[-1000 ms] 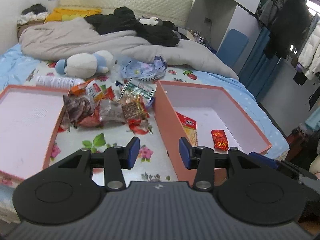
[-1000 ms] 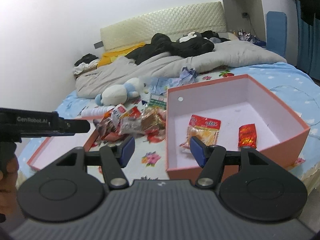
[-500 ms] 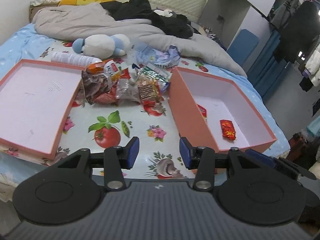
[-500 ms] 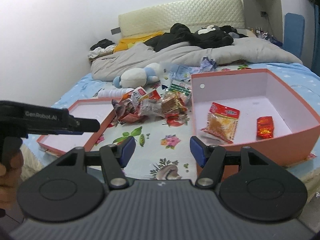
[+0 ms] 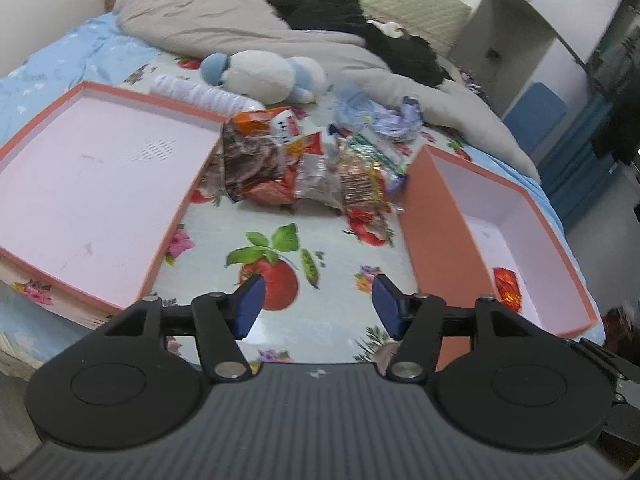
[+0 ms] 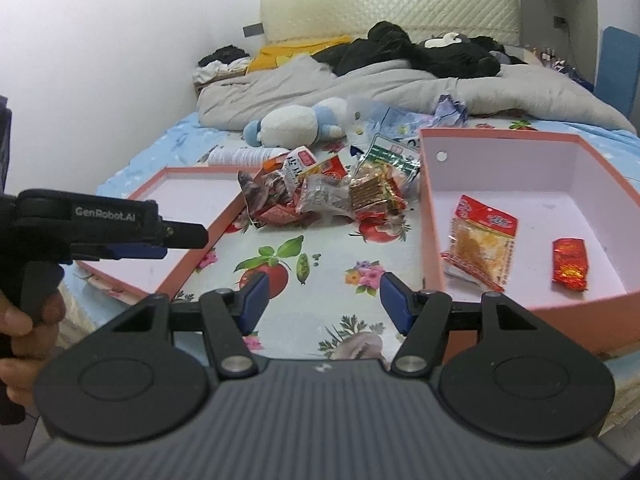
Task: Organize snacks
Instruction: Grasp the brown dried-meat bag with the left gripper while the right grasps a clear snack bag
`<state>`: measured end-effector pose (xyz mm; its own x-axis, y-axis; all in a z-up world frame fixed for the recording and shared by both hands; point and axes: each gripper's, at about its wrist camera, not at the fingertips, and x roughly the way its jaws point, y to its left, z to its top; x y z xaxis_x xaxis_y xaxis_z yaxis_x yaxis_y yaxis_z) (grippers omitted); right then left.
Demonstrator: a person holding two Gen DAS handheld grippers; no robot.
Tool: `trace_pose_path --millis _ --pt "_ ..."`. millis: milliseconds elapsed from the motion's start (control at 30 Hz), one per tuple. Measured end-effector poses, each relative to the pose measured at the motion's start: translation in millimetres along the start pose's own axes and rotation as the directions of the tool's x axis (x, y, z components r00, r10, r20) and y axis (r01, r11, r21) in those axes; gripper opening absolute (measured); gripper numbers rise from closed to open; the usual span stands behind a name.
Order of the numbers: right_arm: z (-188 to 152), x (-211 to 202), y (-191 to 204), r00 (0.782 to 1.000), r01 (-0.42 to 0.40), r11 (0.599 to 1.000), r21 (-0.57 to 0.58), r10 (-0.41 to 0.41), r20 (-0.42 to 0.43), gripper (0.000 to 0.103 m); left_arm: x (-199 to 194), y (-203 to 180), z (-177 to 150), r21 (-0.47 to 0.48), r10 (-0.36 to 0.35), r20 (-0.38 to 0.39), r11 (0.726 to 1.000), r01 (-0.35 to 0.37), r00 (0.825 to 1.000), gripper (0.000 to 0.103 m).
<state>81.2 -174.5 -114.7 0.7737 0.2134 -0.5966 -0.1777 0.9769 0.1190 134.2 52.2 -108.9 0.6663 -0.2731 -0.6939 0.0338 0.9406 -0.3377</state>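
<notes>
A pile of snack packets [image 5: 308, 172] [image 6: 324, 192] lies on the flowered sheet between two pink-rimmed boxes. The shallow left box [image 5: 52, 224] [image 6: 188, 192] holds nothing. The deeper right box [image 5: 520, 216] [image 6: 520, 148] holds a yellow packet with a red top [image 6: 482, 246] and a small red packet [image 5: 506, 286] [image 6: 570, 264]. My left gripper [image 5: 318, 306] hangs over the sheet short of the pile, its jaws opening with nothing between them. My right gripper [image 6: 320, 300] is open and empty beside the right box's near corner. The left gripper's body [image 6: 108, 224], held by a hand, shows at the right wrist view's left edge.
A white and blue plush toy [image 5: 264, 76] [image 6: 296, 122], a white bottle [image 5: 200, 94] and crumpled plastic bags [image 5: 380, 116] lie behind the pile. A grey duvet [image 6: 400, 88] and dark clothes [image 6: 440, 52] cover the far bed. A white cabinet [image 5: 532, 20] stands right.
Both grippers have come forward and lower over the bed, so pile and boxes look nearer. The left gripper's jaws stand wider apart. The right gripper's jaws are unchanged.
</notes>
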Motion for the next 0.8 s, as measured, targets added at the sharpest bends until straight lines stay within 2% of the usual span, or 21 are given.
trace_pose_path --millis 200,300,433,500,633,800 --pt "13.3 46.7 4.7 1.000 -0.008 1.000 -0.025 0.007 -0.015 0.064 38.6 29.4 23.6 -0.031 0.046 0.001 0.998 -0.046 0.999 0.066" --pt "21.2 76.8 -0.5 0.999 -0.036 0.999 0.006 0.037 -0.008 0.088 62.5 45.5 41.3 -0.049 0.057 0.017 0.997 -0.056 0.998 0.069" --pt "34.3 124.6 -1.7 0.999 -0.045 0.998 0.032 0.046 -0.013 0.088 99.1 60.4 66.2 -0.031 0.098 0.019 0.995 -0.097 0.995 0.082" --pt "40.5 146.5 -0.8 0.999 -0.047 0.998 0.035 0.048 -0.005 0.088 118.9 65.4 78.8 -0.007 0.114 0.027 0.993 -0.114 0.993 0.086" --pt "52.3 187.8 -0.7 0.999 -0.039 0.998 0.053 0.039 0.003 0.088 155.0 75.1 97.4 -0.004 0.097 0.047 0.995 -0.097 0.994 0.086" --pt "57.8 231.8 -7.1 1.000 -0.005 0.997 0.080 0.005 -0.001 0.087 194.1 77.9 109.1 0.062 0.123 0.075 0.990 -0.128 0.990 0.086"
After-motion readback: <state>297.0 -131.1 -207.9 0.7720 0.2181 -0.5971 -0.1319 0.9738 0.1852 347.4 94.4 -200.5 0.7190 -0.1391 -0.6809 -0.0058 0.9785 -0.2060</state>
